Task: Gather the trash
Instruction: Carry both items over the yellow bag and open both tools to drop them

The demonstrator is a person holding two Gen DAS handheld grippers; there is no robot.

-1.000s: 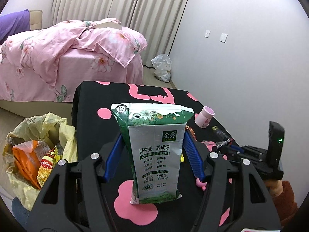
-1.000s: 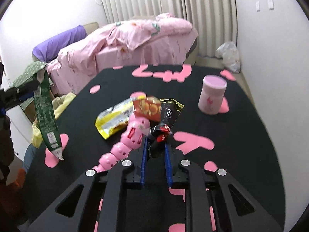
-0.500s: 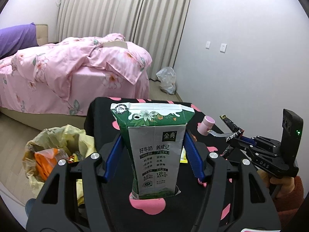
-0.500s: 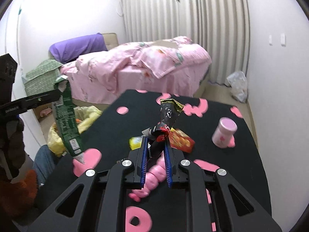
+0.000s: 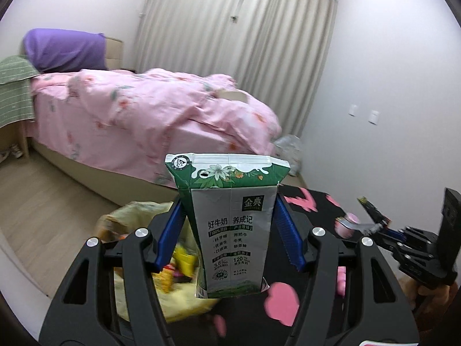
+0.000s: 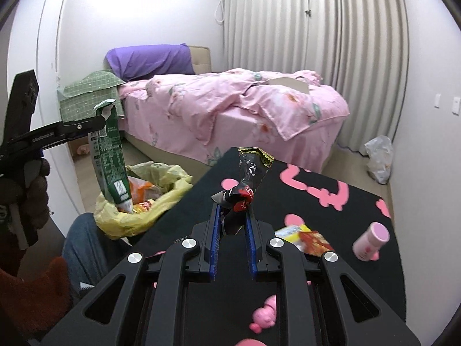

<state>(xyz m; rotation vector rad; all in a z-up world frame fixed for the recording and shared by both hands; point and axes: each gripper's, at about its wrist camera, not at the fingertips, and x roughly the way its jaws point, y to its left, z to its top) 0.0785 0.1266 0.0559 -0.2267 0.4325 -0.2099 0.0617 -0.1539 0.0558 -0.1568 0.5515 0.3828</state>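
Observation:
My left gripper [image 5: 230, 204] is shut on a green and white milk carton [image 5: 233, 230], its blue pads pressing both sides. In the right wrist view the carton [image 6: 111, 155] hangs from the left gripper [image 6: 98, 121] over the mouth of a yellow trash bag [image 6: 161, 184] beside the table. The left wrist view shows the bag [image 5: 135, 213] low behind the carton. My right gripper [image 6: 233, 213] is shut on a crumpled black and red wrapper [image 6: 250, 170], held above the black table [image 6: 317, 201]. It also shows at the right of the left wrist view, as right gripper [image 5: 403, 239].
On the table lie a yellow and red snack packet [image 6: 302, 236], a pink bottle [image 6: 371, 240] and a pink toy [image 6: 265, 317]. A person's knee in jeans [image 6: 83, 242] is by the bag. A pink bed [image 6: 230, 109] stands behind, a white plastic bag [image 6: 380, 158] on the floor.
Both grippers have risen and swung left toward the yellow bag. The carton left the table and now hangs over the bag. The black wrapper was lifted off the table.

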